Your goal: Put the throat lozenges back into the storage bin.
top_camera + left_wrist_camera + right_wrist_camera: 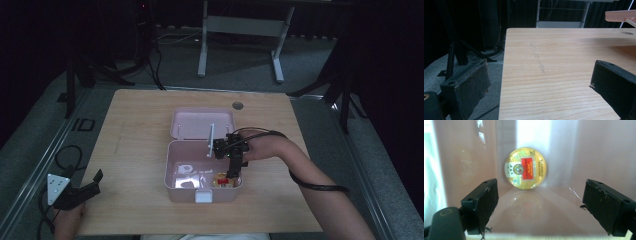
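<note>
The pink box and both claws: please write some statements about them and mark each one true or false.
1. The pink box has its lid open. True.
2. The right claw is shut on the round tin. False: its jaws stand apart, and the tin lies beyond them, untouched.
3. The left claw is inside the box. False: it rests at the table's near left corner, away from the box.
4. The left claw is open with nothing between its jaws. True.
5. The tin has a gold face with a red label. True.
6. The box stands on the floor. False: it stands on the table.
</note>
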`<action>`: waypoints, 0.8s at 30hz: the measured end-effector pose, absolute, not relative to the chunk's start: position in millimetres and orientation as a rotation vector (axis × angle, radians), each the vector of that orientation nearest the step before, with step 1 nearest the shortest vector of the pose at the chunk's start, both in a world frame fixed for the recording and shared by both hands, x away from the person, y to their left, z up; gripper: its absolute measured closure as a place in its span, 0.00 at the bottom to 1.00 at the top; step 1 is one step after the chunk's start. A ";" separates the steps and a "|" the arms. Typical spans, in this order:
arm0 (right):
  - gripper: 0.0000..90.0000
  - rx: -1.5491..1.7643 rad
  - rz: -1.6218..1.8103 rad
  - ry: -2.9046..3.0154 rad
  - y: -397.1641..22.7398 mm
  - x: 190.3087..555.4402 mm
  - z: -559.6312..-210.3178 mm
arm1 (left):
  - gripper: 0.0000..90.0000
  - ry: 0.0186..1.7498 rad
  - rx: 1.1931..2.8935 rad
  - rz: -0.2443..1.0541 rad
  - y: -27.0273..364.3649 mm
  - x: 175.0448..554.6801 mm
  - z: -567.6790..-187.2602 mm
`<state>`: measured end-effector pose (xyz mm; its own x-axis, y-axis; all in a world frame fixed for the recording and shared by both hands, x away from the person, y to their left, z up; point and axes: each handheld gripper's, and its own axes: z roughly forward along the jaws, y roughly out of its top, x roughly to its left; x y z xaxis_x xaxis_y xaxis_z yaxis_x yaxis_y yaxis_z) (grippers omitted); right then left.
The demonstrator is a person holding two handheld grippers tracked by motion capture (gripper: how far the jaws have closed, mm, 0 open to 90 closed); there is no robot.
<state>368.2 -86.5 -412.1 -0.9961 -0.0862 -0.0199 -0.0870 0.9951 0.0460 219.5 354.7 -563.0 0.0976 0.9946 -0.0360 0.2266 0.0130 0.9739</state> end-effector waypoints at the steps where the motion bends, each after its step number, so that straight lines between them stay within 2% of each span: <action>1: 0.14 -0.128 0.088 3.111 -90.2 367.9 -407.7 | 0.03 1.307 1.401 0.999 354.7 219.5 -563.1; 13: 0.15 -0.006 0.239 3.054 -142.9 370.1 -373.3 | 0.03 1.308 1.401 1.002 354.5 219.5 -563.1; 20: 0.15 0.070 0.253 3.048 -166.3 374.8 -377.4 | 0.03 1.310 1.401 1.002 354.5 219.5 -563.0; 24: 0.15 0.128 0.277 3.042 -183.0 377.6 -391.0 | 0.03 1.309 1.401 1.001 354.6 219.5 -563.0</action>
<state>377.6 -183.0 -391.0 -0.9929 0.0906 -0.0768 0.0753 0.9802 0.1834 219.5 354.6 -563.0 0.0955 0.9948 -0.0352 0.2272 0.0126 0.9738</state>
